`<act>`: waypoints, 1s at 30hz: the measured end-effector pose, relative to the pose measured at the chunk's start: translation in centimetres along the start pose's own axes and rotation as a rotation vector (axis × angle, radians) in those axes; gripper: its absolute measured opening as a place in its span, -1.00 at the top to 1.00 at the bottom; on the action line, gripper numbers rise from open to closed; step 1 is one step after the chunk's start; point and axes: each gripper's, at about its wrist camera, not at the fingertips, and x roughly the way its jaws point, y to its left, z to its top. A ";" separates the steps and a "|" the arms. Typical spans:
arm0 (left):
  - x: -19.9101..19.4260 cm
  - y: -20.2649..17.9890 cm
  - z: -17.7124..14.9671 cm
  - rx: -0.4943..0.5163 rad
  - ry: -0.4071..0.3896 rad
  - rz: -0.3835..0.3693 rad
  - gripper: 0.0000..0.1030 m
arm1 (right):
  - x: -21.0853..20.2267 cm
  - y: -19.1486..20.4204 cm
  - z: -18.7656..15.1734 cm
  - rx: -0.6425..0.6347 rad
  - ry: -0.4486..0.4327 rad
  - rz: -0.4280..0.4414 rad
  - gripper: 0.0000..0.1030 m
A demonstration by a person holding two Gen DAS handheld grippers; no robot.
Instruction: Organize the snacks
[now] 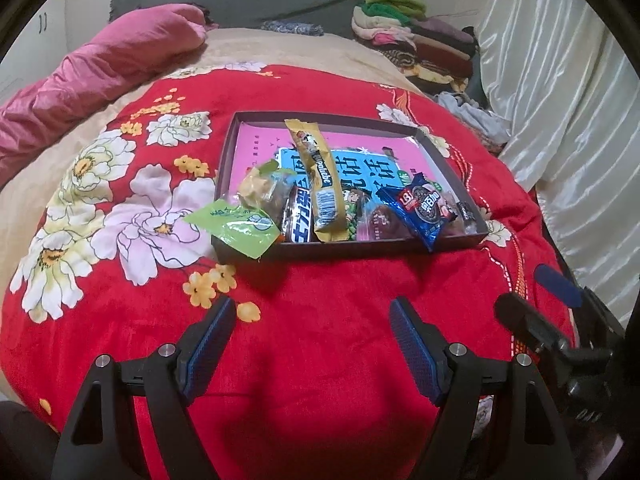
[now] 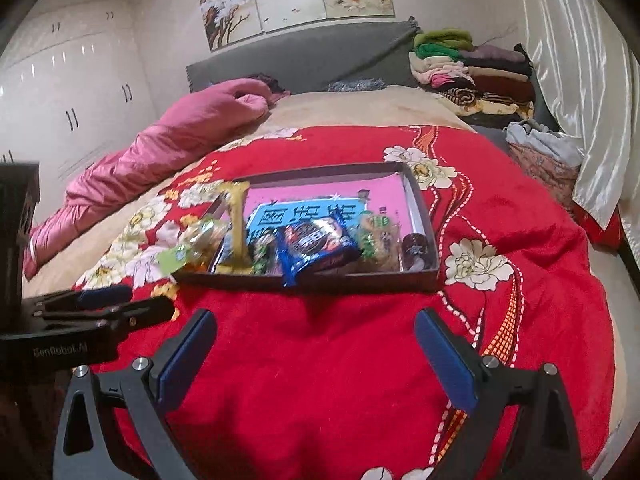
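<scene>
While both grippers hang above the red blanket, neither grasps anything. Left gripper: jaws spread, only blanket between them. Right gripper: jaws spread wide, likewise nothing between them. Both stand short of the box, well apart from its near wall.

Snacks lie in the box, crowded toward its near edge over a pink book. A yellow bar lies lengthwise, one end on the near wall. A blue packet overhangs the near wall at the right. A green packet hangs over the near left corner, partly outside. A clear bag sits just behind it. Folded clothes are stacked at the bed's far corner.
</scene>
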 end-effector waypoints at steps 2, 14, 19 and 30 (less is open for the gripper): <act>-0.2 -0.1 -0.1 0.004 -0.002 0.005 -0.56 | -0.4 0.5 -0.1 -0.023 -0.008 -0.012 -0.94; -0.7 -0.7 -0.9 0.023 0.023 0.025 -0.56 | -0.5 0.6 -0.1 -0.036 -0.014 -0.015 -0.95; -0.6 -0.3 -1.0 0.010 0.035 0.035 -0.56 | -0.4 0.5 -0.2 -0.038 -0.014 -0.014 -0.96; -0.3 -0.5 -1.1 0.018 0.043 0.055 -0.56 | -0.2 0.5 -0.1 -0.046 -0.015 -0.014 -0.96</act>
